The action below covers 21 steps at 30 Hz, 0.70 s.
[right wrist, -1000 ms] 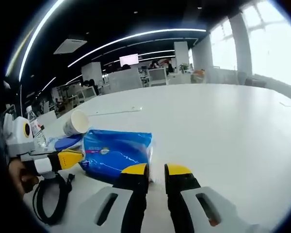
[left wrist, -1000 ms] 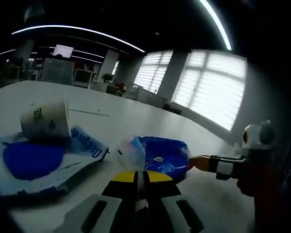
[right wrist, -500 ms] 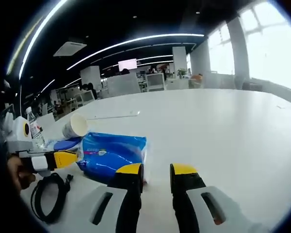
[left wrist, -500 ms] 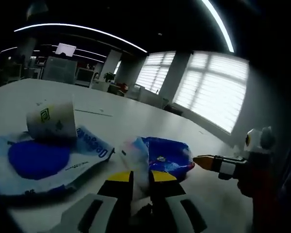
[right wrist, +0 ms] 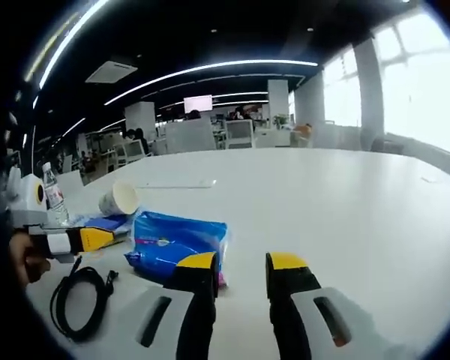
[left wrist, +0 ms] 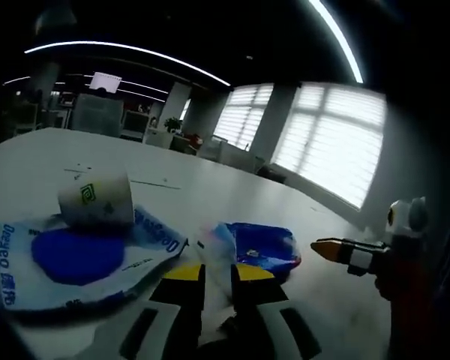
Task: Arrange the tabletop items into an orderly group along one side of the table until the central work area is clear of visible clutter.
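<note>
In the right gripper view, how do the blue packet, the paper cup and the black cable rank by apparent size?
1. blue packet
2. black cable, which lies nearer the camera
3. paper cup, which lies farther away, so true sizes stay unsure.

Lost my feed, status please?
Left gripper shut on blue tissue pack. Right gripper open, empty. Paper cup tipped over; black cable loose nearby.

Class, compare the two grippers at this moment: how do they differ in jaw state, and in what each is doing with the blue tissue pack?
The left gripper has its jaws closed on an end of the blue tissue pack; the right gripper has its jaws apart with nothing between them. The left gripper touches the pack; the right gripper sits beside it, over the white table. Both have yellow jaw tips and point towards the pack.
</note>
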Each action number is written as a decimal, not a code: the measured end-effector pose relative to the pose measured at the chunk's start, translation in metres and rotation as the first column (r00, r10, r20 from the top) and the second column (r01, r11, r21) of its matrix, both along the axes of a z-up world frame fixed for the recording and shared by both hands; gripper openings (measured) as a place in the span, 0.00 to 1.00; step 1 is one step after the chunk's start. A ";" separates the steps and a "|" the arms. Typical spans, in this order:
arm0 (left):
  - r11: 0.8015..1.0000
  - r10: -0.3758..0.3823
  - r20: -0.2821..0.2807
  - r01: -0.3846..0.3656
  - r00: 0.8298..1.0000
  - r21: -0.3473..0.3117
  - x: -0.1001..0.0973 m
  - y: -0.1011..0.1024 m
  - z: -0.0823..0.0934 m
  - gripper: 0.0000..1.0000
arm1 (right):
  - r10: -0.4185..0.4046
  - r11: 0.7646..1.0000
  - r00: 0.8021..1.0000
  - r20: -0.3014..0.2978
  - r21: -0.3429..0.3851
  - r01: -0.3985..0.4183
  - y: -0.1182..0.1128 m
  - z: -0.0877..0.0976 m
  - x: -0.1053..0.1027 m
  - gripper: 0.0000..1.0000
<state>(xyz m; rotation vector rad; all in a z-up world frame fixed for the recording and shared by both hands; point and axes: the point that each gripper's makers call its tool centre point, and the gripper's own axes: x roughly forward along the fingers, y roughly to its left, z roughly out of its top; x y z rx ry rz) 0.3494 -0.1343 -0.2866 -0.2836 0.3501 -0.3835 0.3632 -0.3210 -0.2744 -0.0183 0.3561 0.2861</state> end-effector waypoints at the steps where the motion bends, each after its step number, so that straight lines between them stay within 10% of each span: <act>1: 1.000 -0.008 0.012 0.008 1.000 0.001 0.000 -0.001 0.002 0.12 | 0.006 1.000 1.000 0.005 -0.004 -0.006 0.002 0.002 0.000 0.24; 21: 1.000 0.013 0.157 -0.013 0.987 -0.002 -0.019 0.008 0.052 0.33 | 0.172 0.985 0.981 0.091 0.008 -0.173 0.048 0.031 -0.013 0.38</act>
